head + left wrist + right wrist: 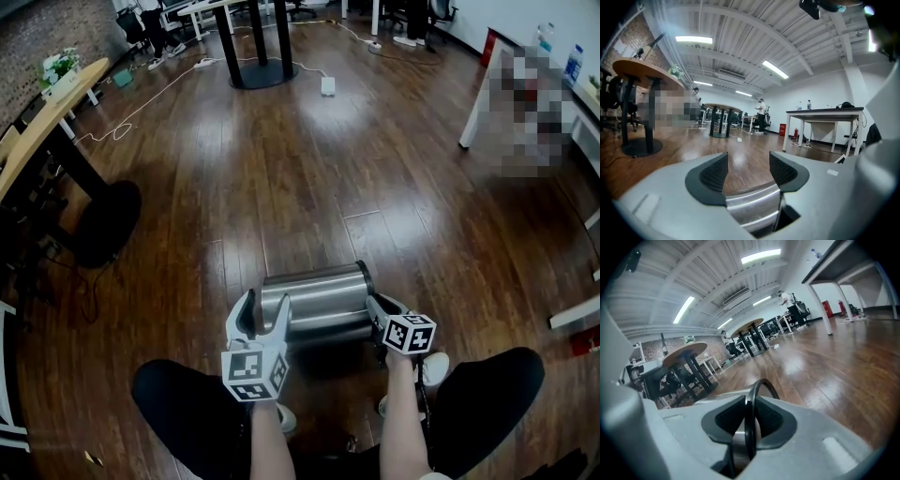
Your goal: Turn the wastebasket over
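The shiny wastebasket [314, 302] lies on its side on the wood floor [309, 169]. The right gripper [380, 311] is at its right end, with 2 jaws squeezed on its black rim [748, 413]. The left gripper [262, 317] is at its left end, jaws wide apart, not squeezing it.

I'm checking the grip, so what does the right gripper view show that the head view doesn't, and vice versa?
Right gripper view only: the right tool shut on the thin black rim of the wastebasket, and ceiling lights. Head view only: the whole wastebasket lying on its side, the left tool open at its other end, the person's knees. Both: the wastebasket, right tool and wooden floor.
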A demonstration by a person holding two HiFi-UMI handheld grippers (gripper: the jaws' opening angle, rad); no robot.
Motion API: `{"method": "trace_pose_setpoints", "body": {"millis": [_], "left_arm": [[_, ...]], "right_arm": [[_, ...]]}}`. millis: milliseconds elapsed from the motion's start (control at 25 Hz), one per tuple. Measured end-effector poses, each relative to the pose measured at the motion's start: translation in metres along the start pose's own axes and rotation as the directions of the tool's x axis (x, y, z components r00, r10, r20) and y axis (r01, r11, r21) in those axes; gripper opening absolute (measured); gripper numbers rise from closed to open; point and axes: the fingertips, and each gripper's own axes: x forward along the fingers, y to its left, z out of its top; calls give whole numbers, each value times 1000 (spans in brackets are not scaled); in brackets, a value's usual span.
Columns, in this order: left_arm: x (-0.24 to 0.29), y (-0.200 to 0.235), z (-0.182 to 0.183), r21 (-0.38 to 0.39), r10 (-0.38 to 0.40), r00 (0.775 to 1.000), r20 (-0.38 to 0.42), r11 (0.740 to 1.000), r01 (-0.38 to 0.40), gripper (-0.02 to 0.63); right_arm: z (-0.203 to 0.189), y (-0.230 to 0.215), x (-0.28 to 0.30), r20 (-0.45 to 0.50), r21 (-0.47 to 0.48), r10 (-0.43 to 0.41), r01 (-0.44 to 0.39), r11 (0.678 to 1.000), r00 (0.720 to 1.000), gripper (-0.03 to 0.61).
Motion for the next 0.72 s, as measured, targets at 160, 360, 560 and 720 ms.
{"method": "trace_pose_setpoints", "body": {"millis": [160,360,560,720], "left_arm": [[-2,2,-3,1,5,1000,-8,1000,-5,293],[-3,4,-8,-3,11,1000,-16,1000,-11,293],[0,20,-45,-34,63,994,-85,997,-66,293],[5,34,-95,-42,120,975,-189,991,-130,303]], "right_arm": [[1,1,0,-30,-22,-21,21,1000,999,60],[4,6,-9,-80,-126,-62,51,991,995,63],[33,37,-24,-49,-326,-92,72,943,995,151],[39,45,-27,-59,-437,-124,86,895,991,204]]}}
